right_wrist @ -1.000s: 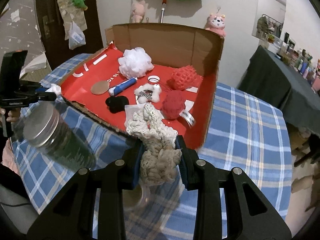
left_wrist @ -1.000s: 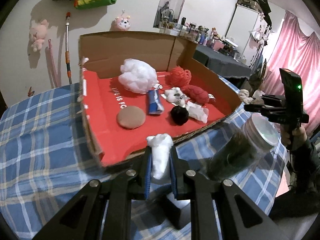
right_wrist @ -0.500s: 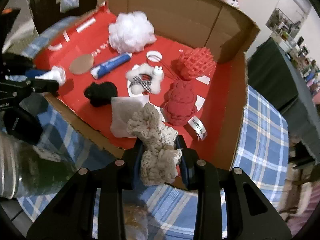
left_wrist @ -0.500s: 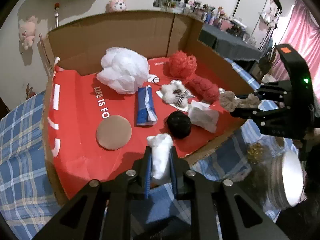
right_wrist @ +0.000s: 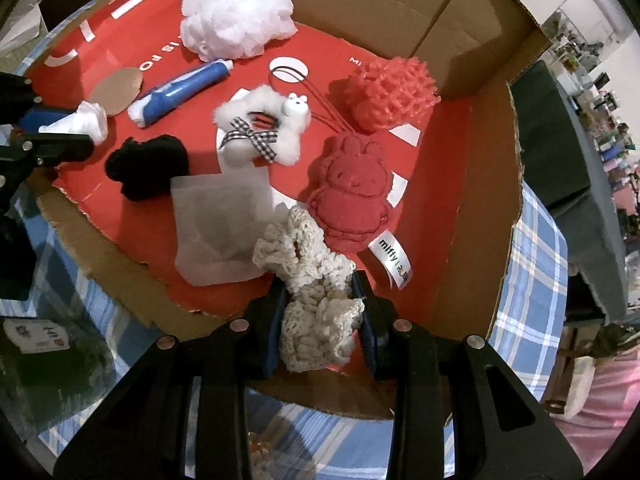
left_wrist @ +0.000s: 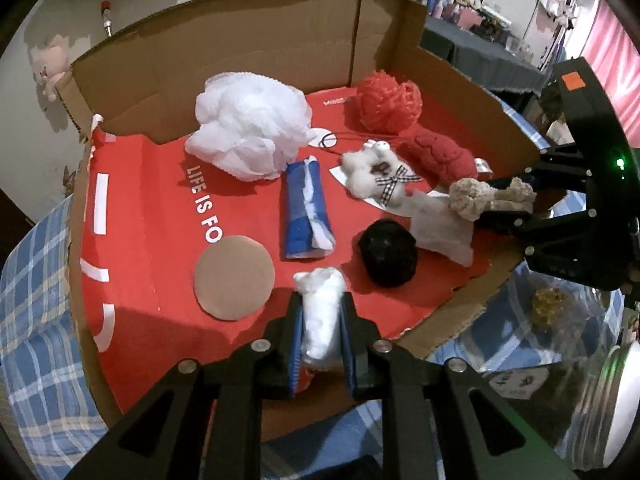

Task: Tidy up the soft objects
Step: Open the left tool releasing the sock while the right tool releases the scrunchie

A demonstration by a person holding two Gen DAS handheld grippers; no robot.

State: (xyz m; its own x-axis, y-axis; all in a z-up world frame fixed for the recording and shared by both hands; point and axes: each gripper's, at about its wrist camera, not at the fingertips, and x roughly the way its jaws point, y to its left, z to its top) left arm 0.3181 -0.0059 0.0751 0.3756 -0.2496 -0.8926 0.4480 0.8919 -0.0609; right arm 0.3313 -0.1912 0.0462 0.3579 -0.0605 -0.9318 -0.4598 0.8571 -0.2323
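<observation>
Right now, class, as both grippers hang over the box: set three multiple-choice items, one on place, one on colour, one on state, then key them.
1. Where does the cardboard disc lie?
A. on the box's red floor
B. on the checked cloth
C. atop the white mesh puff

2. What colour is the rabbit-shaped pad?
A. blue
B. red
C. black

3. What does the right gripper hold?
A. nothing
B. the blue tube
C. the beige crochet piece

Key: 1 A, it lies flat on the box floor. 2 B, red throughout. 3 C, both pads press its sides.
</observation>
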